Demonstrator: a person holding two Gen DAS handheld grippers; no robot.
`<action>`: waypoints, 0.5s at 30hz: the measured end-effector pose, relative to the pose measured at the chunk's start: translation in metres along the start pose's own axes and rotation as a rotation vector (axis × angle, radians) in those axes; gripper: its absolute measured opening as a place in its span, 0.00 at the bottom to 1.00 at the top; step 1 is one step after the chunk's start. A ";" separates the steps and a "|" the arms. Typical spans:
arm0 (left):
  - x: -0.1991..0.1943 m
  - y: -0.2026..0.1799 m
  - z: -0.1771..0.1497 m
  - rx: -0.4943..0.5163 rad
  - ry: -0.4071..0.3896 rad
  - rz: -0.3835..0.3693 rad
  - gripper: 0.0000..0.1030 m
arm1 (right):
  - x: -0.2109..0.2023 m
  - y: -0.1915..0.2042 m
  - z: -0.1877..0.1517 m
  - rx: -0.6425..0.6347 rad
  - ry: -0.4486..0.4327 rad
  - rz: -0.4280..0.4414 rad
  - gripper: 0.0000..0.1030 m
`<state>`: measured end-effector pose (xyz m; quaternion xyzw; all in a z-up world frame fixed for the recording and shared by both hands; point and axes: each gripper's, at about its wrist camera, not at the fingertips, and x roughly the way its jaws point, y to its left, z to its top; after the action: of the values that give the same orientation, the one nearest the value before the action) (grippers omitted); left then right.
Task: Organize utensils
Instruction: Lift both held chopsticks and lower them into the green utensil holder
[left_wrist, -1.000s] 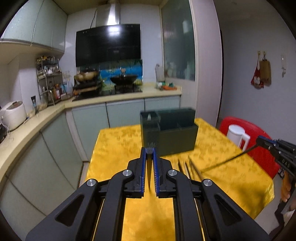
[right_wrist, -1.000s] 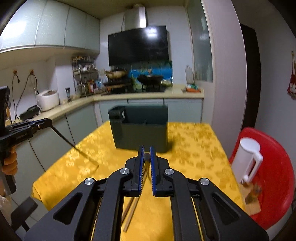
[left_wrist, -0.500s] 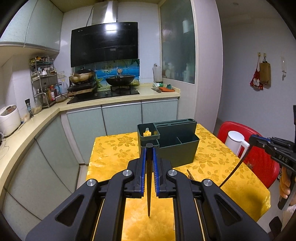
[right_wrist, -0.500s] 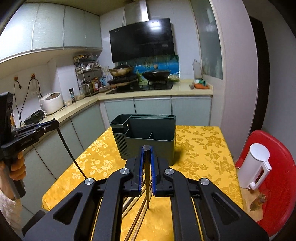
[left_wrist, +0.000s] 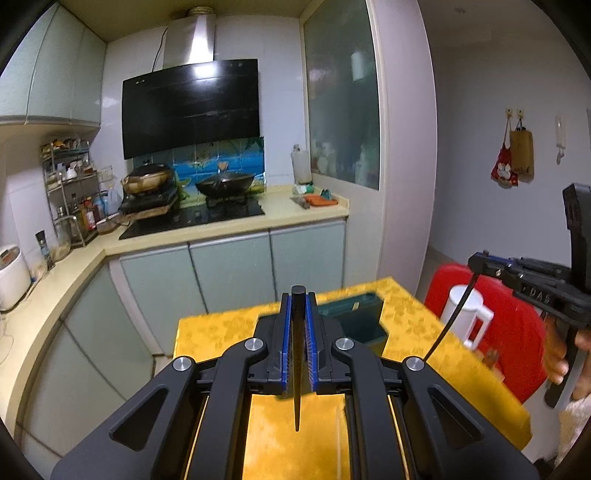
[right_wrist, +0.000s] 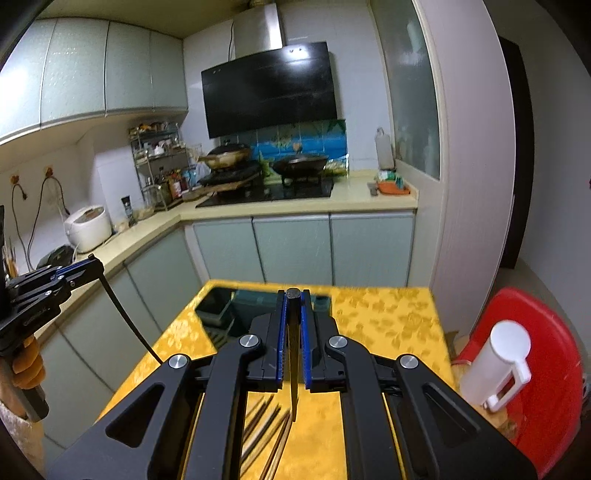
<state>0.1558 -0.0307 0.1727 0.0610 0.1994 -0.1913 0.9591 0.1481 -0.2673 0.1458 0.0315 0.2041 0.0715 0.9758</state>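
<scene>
My left gripper (left_wrist: 298, 300) is shut on a black chopstick (left_wrist: 296, 387) that hangs tip-down above the yellow table (left_wrist: 413, 328). My right gripper (right_wrist: 294, 295) is shut on a second black chopstick (right_wrist: 293, 376), also hanging tip-down. Each gripper shows in the other's view, the right gripper (left_wrist: 477, 260) at the right and the left gripper (right_wrist: 94, 264) at the left, both held well above the table. The dark green utensil holder (left_wrist: 364, 317) (right_wrist: 221, 310) stands on the table beyond and below both grippers, partly hidden by them. Several brown chopsticks (right_wrist: 266, 424) lie on the cloth under the right gripper.
A white jug (right_wrist: 498, 369) (left_wrist: 466, 314) stands on a red stool (right_wrist: 554, 387) right of the table. Pale green cabinets (right_wrist: 295, 251) and a counter with a stove (right_wrist: 269, 192) run behind and to the left. A person's hands hold both grippers.
Both grippers have risen and drawn back from the table, each lifting its black chopstick clear of the cloth. The holder now sits lower and smaller in both views.
</scene>
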 end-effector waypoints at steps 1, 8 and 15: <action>0.002 -0.001 0.008 -0.005 -0.007 -0.006 0.07 | 0.001 0.000 0.005 -0.001 -0.011 -0.007 0.07; 0.034 -0.015 0.051 -0.023 -0.050 -0.021 0.07 | 0.020 -0.004 0.042 -0.007 -0.062 -0.043 0.07; 0.085 -0.028 0.057 -0.015 -0.033 0.006 0.07 | 0.052 -0.013 0.057 0.004 -0.049 -0.058 0.07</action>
<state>0.2370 -0.0968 0.1890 0.0515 0.1849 -0.1880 0.9632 0.2201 -0.2738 0.1765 0.0295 0.1809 0.0420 0.9822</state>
